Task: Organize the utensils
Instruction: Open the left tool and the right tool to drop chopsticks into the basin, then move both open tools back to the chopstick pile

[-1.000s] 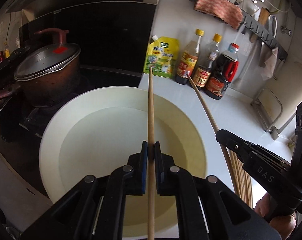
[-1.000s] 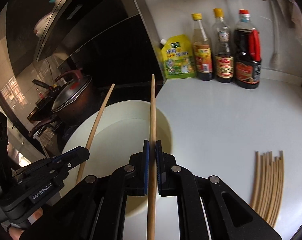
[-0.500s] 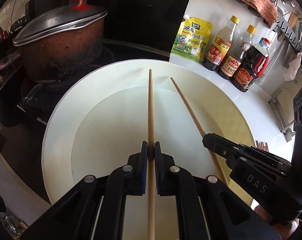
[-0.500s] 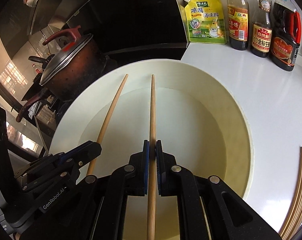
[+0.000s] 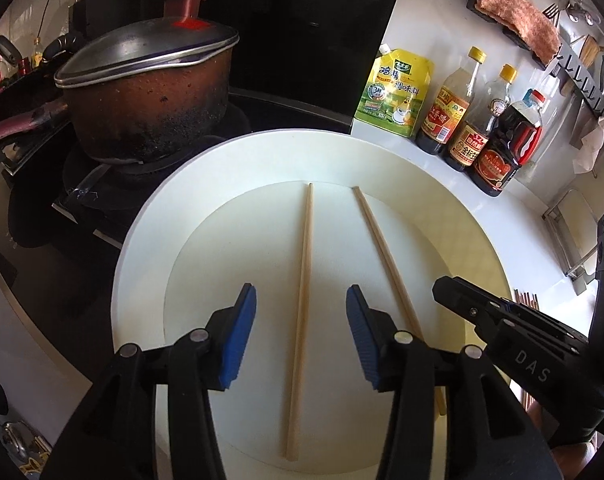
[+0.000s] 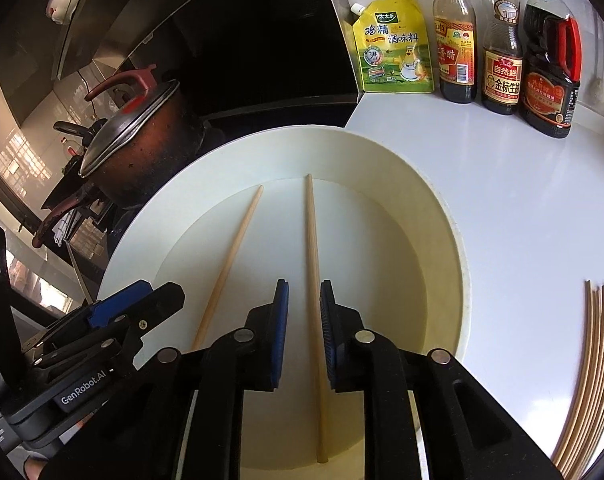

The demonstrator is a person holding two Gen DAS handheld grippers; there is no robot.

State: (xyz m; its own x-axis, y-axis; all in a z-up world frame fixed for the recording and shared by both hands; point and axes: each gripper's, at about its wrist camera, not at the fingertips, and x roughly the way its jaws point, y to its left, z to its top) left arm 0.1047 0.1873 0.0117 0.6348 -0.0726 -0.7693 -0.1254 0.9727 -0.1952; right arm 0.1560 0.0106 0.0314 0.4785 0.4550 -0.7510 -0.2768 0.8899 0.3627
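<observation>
1. Over the white basin (image 5: 142,248) by the stove: two chopsticks lie flat on its floor, side by side, well apart, tips toward the far wall.
2. Progress, as judged: these two are deposited. A bundle of loose chopsticks (image 6: 581,380) waits on the white counter (image 6: 521,200) to the right, so most of the sorting looks undone.
3. Left gripper (image 5: 301,332): jaws spread wide, nothing held. Left chopstick (image 5: 302,280) lies between the blue pads (image 5: 238,340), touching neither.
4. Right gripper (image 6: 304,332): jaws parted only narrowly, nothing clamped. Right chopstick (image 6: 313,248) runs through the gap; a sliver of clearance shows on each side.
5. Beyond: lidded pot (image 5: 142,96) on the burner, sauce bottles (image 6: 501,60) along the wall.
</observation>
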